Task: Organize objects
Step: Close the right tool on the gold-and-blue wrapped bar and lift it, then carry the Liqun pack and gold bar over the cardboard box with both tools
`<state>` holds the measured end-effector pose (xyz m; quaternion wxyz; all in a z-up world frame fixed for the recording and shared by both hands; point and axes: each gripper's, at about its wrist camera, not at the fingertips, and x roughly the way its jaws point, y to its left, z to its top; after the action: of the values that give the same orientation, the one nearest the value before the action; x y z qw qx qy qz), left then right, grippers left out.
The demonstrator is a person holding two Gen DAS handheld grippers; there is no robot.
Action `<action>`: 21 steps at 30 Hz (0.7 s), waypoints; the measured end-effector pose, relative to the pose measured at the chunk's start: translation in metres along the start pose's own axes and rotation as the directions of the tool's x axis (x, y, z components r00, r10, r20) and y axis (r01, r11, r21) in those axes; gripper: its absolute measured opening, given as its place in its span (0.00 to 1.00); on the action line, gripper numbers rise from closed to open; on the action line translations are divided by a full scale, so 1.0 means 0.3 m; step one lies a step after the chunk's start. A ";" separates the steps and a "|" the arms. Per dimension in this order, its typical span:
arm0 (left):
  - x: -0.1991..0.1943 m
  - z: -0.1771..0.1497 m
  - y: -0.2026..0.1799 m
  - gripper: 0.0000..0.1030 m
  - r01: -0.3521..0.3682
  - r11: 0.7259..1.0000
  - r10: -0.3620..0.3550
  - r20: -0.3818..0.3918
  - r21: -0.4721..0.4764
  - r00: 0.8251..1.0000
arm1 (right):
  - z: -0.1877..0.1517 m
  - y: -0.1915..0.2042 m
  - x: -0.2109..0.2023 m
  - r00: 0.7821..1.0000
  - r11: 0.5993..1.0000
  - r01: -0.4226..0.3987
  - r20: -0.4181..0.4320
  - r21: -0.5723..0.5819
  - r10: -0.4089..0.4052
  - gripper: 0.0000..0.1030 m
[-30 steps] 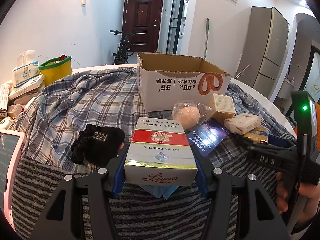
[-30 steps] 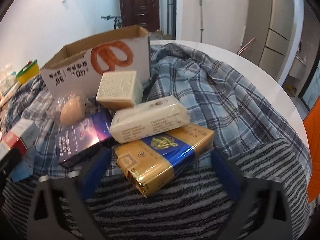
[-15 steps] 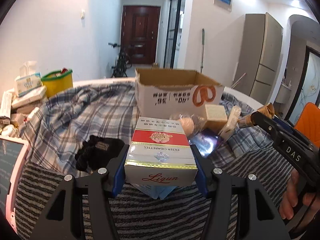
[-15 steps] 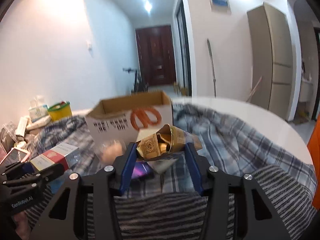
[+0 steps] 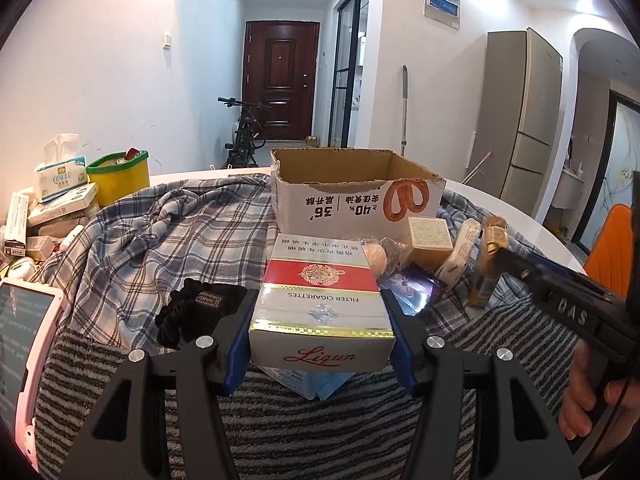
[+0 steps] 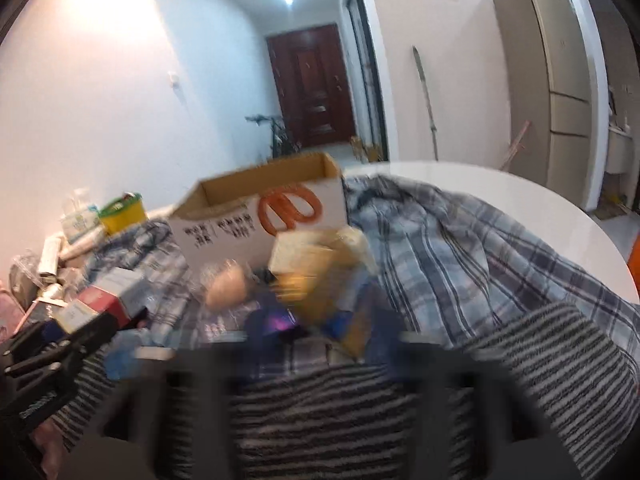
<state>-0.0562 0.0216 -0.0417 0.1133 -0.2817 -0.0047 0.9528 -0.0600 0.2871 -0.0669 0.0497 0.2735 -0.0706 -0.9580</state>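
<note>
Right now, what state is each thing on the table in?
Red-and-white Liqun cigarette carton: clamped in left gripper.
Open-topped cardboard box: upright; contents not visible.
Gold-and-blue foil packet: standing on end, beside right gripper.
Right gripper: jaws opening, view blurred.
Black scrunchie: lying loose on plaid cloth.

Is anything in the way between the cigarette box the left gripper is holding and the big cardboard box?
Nothing visible blocks it. The left gripper holds the cigarette box, and only rumpled plaid cloth lies between it and the cardboard box straight ahead. The wrapped bun and small boxes sit off to the right. The box's front wall must be cleared.
</note>
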 end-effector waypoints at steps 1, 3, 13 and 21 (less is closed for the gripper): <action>0.000 0.000 0.000 0.58 0.001 1.000 -0.001 0.001 -0.001 1.000 | -0.002 -0.008 0.001 1.000 1.000 0.025 0.004 0.008 -0.025 0.83; 0.000 0.001 0.001 0.58 0.001 1.000 -0.001 0.004 -0.001 1.000 | 0.002 -0.021 0.007 0.999 0.999 0.047 -0.008 0.024 -0.046 0.83; 0.002 0.002 -0.005 0.58 0.003 1.000 -0.003 -0.003 0.000 1.000 | 0.014 0.097 0.112 0.993 0.996 -0.022 -0.120 -0.089 0.011 0.83; 0.007 0.000 -0.009 0.58 0.013 1.000 -0.013 -0.007 -0.004 1.000 | -0.004 0.112 0.210 0.976 0.994 0.004 -0.216 -0.105 -0.027 0.66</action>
<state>-0.0573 0.0247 -0.0426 0.1190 -0.2853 -0.0083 0.9510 -0.1108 0.2454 -0.0951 0.0639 0.3742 -0.0125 -0.9251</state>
